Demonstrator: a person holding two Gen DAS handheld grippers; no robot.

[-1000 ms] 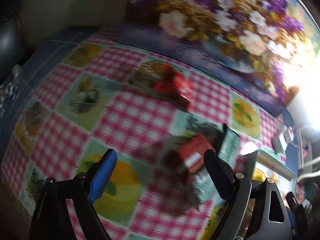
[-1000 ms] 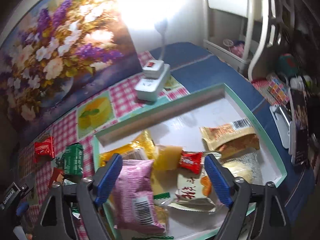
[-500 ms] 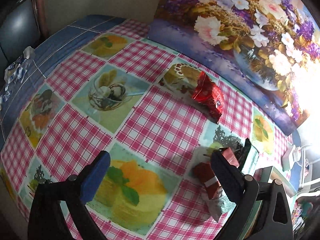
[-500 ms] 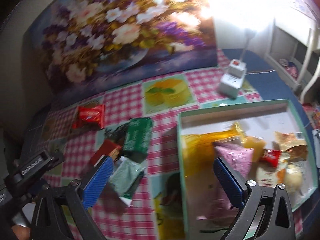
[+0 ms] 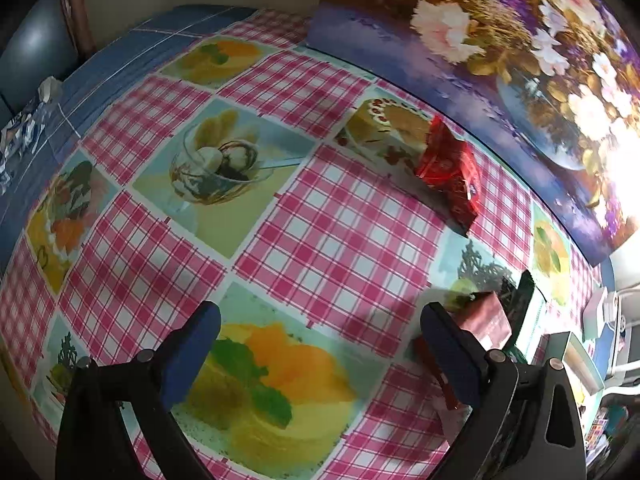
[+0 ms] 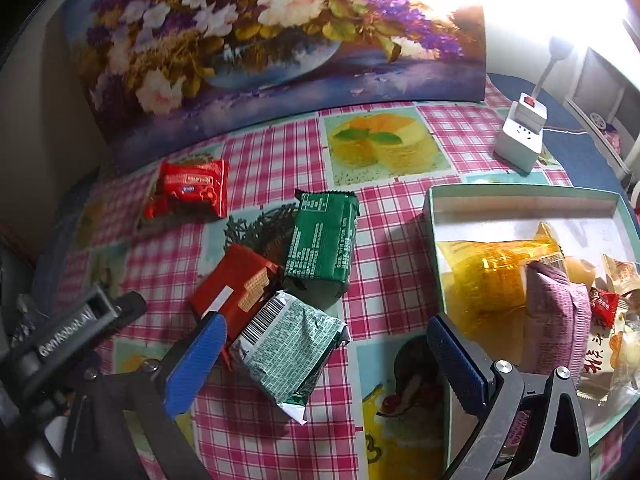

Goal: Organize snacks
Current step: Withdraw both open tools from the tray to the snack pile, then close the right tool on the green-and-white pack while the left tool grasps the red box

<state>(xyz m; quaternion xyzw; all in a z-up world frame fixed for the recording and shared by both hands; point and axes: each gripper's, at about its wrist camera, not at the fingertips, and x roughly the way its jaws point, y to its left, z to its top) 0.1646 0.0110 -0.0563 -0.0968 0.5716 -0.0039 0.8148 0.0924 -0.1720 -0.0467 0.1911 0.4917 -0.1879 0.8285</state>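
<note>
Blue-padded right gripper (image 6: 320, 354), wide open and empty, has swung left from the tray (image 6: 520, 204) to hover over the green-white packet (image 6: 288, 348); left gripper (image 5: 320, 352) gapes empty.

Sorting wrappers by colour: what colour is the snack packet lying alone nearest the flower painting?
Red, a shiny foil snack packet with white lettering; the right wrist view shows it best.

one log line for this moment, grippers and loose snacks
left gripper open | right gripper open over crumpled green-white foil packet | glossy red packet loose | teal-rimmed tray part-filled
</note>
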